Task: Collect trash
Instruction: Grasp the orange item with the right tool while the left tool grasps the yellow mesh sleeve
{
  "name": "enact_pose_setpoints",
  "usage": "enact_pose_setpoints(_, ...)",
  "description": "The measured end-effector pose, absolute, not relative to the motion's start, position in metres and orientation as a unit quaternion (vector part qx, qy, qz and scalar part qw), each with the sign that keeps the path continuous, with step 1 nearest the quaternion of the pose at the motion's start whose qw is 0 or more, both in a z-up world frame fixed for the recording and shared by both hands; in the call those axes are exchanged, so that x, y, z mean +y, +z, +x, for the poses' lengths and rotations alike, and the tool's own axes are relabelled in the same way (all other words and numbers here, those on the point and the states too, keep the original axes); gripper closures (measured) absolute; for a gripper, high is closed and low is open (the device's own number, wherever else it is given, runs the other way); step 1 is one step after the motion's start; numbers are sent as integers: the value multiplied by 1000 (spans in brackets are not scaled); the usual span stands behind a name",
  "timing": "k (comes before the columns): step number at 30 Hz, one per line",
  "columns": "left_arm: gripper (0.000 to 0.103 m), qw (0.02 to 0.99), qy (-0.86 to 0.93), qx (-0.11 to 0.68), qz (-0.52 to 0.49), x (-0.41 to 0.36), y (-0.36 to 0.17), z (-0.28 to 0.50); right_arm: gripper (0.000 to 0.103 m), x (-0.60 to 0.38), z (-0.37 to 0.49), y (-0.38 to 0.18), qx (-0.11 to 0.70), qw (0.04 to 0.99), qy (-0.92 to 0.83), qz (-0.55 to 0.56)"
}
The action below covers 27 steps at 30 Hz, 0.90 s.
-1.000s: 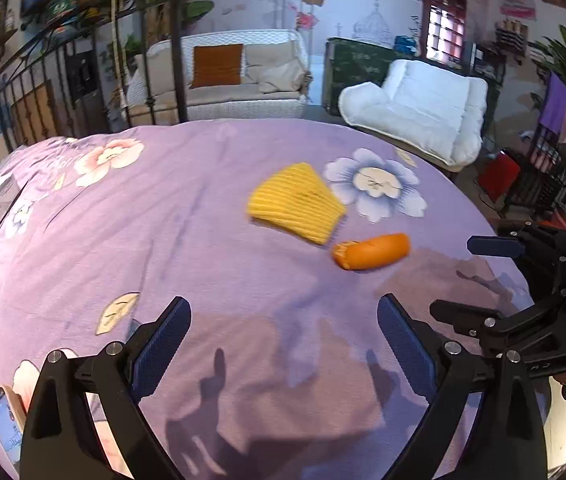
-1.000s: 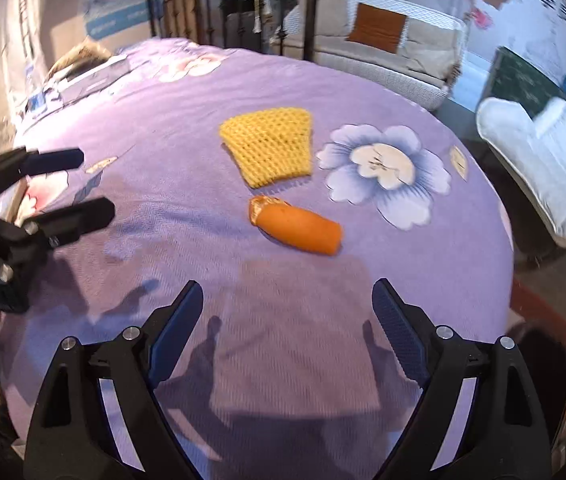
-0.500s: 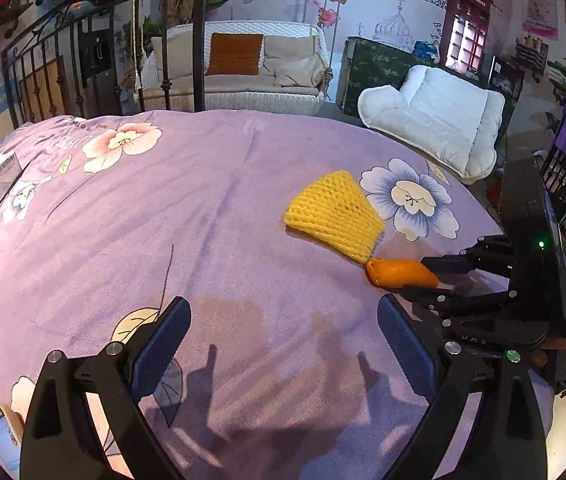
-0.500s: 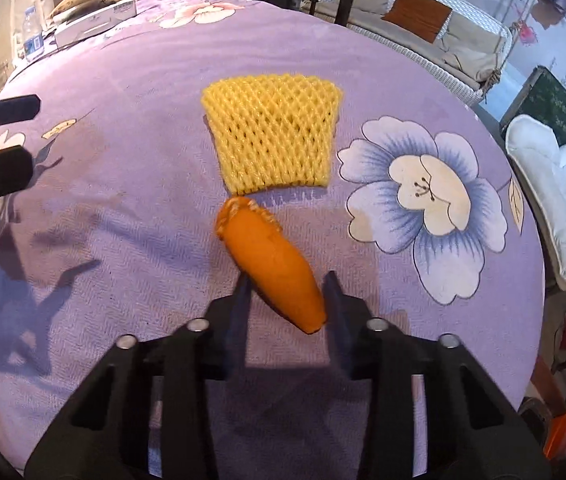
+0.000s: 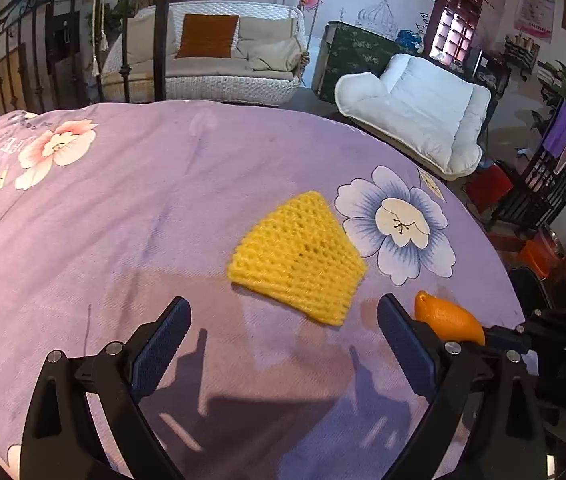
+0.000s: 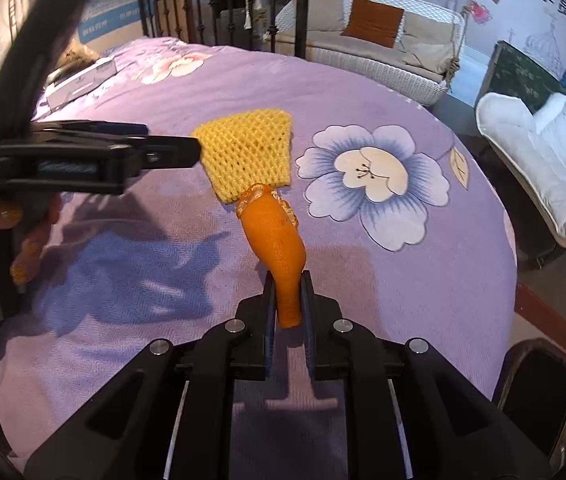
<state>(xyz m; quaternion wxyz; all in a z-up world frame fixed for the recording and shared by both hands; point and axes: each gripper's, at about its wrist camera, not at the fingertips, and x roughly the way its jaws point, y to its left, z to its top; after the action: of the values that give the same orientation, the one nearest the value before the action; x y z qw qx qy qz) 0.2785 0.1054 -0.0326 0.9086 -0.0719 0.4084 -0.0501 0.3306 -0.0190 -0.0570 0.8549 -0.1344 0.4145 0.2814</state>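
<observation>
My right gripper [image 6: 288, 296] is shut on an orange peel [image 6: 275, 236] and holds it just above the purple flowered bedspread [image 6: 363, 280]. The peel also shows in the left wrist view [image 5: 449, 318], behind my left gripper's right finger. A yellow foam fruit net [image 5: 297, 258] lies flat on the bedspread; it also shows in the right wrist view [image 6: 251, 152], just beyond the peel. My left gripper [image 5: 283, 344] is open and empty, a little short of the net. It shows side-on in the right wrist view [image 6: 155, 152], its tips at the net's left edge.
A white box [image 6: 83, 84] lies at the bed's far left. A black bin [image 6: 539, 392] stands off the bed at the lower right. Beyond the bed are an iron bed frame [image 5: 159, 32], a wicker sofa [image 5: 219, 68] and a white chair [image 5: 419, 112].
My right gripper closed on the orange peel and lifted it off the bedspread. My left gripper moved forward and right, toward the yellow net.
</observation>
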Motion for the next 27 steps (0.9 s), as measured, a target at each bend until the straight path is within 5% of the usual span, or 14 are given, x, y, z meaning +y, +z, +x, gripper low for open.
enact_pose_setpoints(6, 12, 906, -43, 418, -55, 90, -48, 309, 90, -36, 320, -51, 407, 869, 265, -97)
enact_pose_setpoints(15, 64, 905, -38, 422, -40, 76, -56, 306, 90, -53, 312, -42, 398, 883, 247, -40)
enact_pose_setpoints(27, 84, 924, -61, 372, -70, 73, -27, 263, 90, -79, 299, -40, 388, 895, 222, 7)
